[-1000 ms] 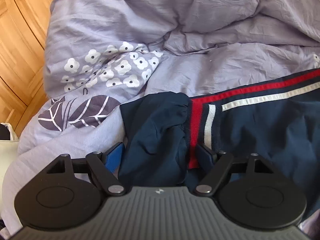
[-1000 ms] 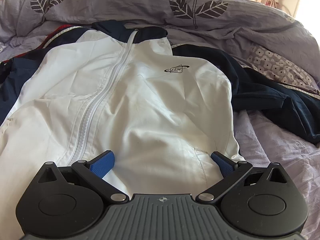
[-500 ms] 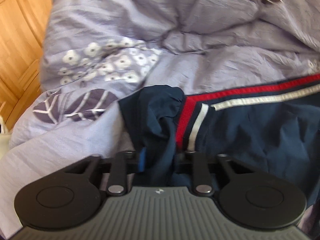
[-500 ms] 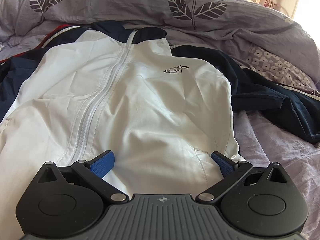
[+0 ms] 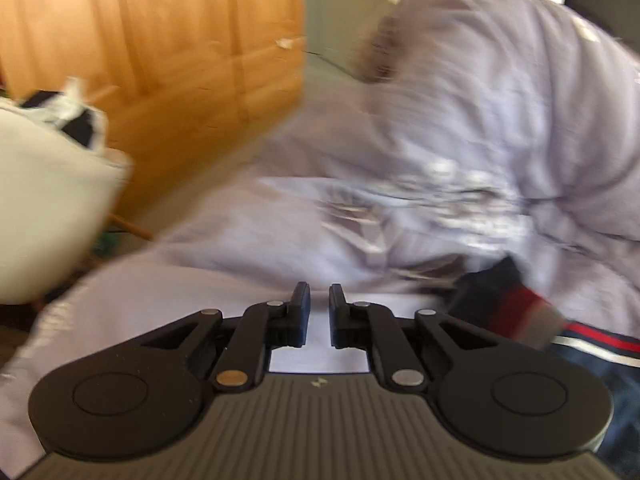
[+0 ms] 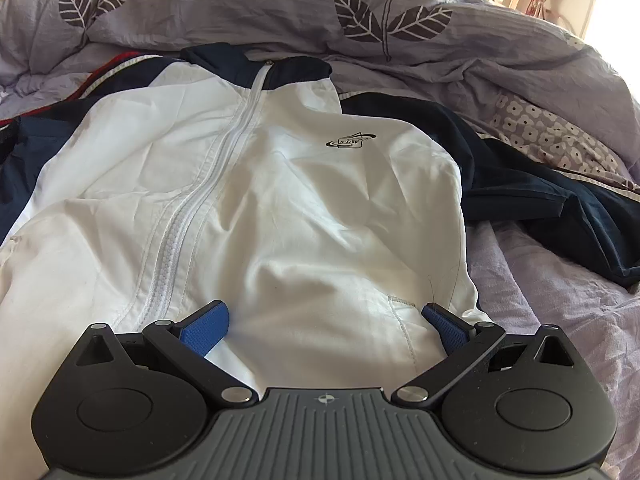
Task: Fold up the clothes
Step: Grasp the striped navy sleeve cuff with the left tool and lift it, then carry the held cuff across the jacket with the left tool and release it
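A white zip-up jacket with navy sleeves lies face up on the bed, collar away from me. My right gripper hangs open just above its lower front, one finger on each side of the white cloth and neither pressing it. One navy sleeve trails off to the right. In the blurred left wrist view, the other sleeve's navy cuff with red and white stripes lies to the right of my left gripper. Its jaws are closing, down to a narrow slit. Only lilac sheet shows between them.
A rumpled lilac duvet with leaf and flower prints is heaped along the far side of the bed. Past the bed's left edge stand a wooden wardrobe and a white bag or seat. Bare lilac sheet lies right of the jacket.
The left gripper closed around the navy cuff, then swung left and up, rolling; the cuff now lies outside its jaws, to the right. The right gripper has not moved.
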Demonstrator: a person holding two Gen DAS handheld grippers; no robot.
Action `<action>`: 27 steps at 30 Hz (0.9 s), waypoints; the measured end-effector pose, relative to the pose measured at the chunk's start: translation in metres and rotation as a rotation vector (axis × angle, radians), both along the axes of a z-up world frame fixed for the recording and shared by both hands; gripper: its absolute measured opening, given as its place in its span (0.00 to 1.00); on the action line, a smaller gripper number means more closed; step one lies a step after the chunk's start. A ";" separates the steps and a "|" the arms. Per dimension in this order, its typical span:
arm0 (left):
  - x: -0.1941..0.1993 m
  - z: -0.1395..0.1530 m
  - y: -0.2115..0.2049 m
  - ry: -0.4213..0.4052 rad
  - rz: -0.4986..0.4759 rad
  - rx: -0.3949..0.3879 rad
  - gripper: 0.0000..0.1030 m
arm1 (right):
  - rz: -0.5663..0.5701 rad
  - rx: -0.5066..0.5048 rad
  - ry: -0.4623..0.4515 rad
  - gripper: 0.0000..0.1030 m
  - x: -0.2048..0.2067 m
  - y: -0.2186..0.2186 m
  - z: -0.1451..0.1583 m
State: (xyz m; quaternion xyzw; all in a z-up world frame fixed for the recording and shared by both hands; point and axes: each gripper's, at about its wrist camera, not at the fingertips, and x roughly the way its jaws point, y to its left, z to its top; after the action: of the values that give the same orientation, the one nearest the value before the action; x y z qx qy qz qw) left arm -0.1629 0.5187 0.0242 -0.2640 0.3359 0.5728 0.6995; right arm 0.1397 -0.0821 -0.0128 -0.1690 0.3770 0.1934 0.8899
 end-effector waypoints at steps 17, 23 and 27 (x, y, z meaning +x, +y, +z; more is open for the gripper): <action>0.180 -0.105 -0.099 0.525 -0.617 0.276 0.80 | -0.005 0.004 -0.009 1.00 -0.003 0.000 -0.001; 0.156 -0.104 -0.078 0.446 -0.528 0.252 0.50 | -0.005 0.018 -0.009 1.00 -0.002 -0.001 -0.003; 0.129 -0.073 -0.059 0.308 -0.462 0.191 0.36 | -0.005 0.018 -0.011 1.00 -0.002 0.000 -0.004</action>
State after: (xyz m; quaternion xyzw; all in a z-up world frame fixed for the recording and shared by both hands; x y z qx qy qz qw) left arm -0.0335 0.4595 -0.0490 -0.0234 0.4339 0.4609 0.7738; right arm 0.1378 -0.0825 -0.0169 -0.1612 0.3705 0.1937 0.8940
